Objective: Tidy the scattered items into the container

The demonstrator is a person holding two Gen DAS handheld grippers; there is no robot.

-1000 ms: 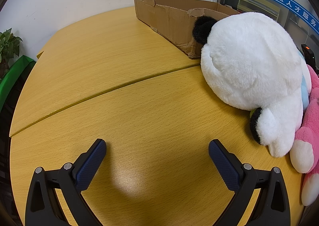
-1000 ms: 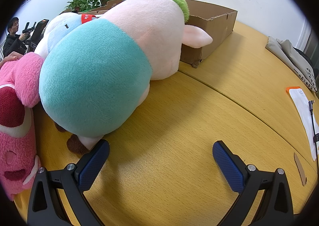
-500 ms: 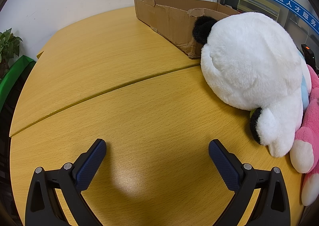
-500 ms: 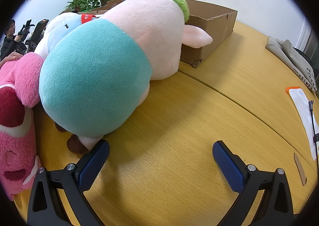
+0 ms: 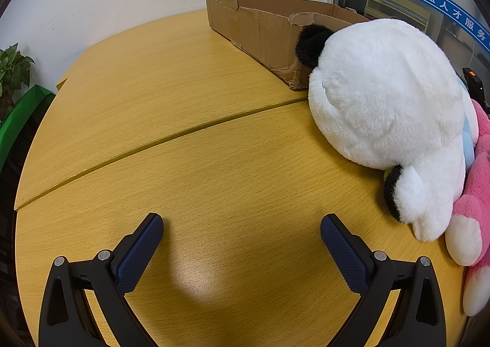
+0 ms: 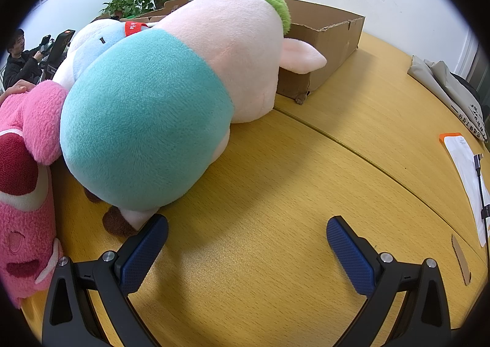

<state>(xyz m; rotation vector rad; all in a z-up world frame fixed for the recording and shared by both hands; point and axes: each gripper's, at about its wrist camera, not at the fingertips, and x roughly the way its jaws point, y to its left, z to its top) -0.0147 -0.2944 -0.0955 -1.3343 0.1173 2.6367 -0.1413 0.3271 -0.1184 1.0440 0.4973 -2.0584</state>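
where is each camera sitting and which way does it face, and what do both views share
Left wrist: on the left gripper, low over the table, facing the panda plush and cardboard box; both blue fingers show, spread.
Right wrist: on the right gripper, facing the pig plush; its fingers show, spread.
Shared: box, table, pink plush.

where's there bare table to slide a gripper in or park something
Bare wood runs left of the white panda plush, from the cardboard box down to the open left gripper. More lies right of the teal-and-pink plush, out to the papers. It is crowded where the plushes press together with the pink plush, against the box's near end.
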